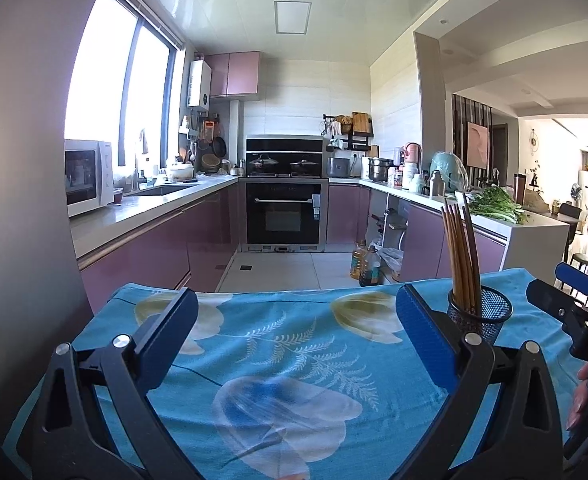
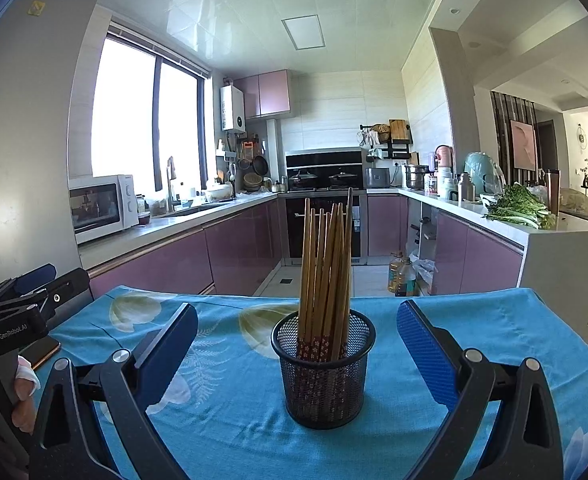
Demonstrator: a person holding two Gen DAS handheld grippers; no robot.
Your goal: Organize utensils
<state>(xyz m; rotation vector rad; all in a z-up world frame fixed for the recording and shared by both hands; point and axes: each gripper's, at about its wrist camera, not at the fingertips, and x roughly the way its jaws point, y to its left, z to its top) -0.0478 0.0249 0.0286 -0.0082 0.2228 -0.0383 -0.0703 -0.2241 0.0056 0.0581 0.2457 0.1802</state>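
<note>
At the left, the left tool (image 1: 294, 320) hovers wide open and empty over the counter under its blue flower-printed cloth (image 1: 286, 344). Further right, the right tool (image 2: 297, 334) is equally wide open, holding nothing. The black wire-mesh cup (image 2: 323, 376) of brown wooden chopsticks (image 2: 326, 264) stands upright between its fingers, untouched. Everything looks gathered; if the cup must move, close squarely on its wall, low down, so it stays upright.

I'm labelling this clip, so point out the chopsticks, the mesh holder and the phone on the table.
chopsticks (image 2: 324, 268): right wrist view, middle of the wooden shafts.
mesh holder (image 2: 324, 384): right wrist view, front wall.
phone (image 2: 46, 351): right wrist view, visible corner at the table's left edge.
</note>
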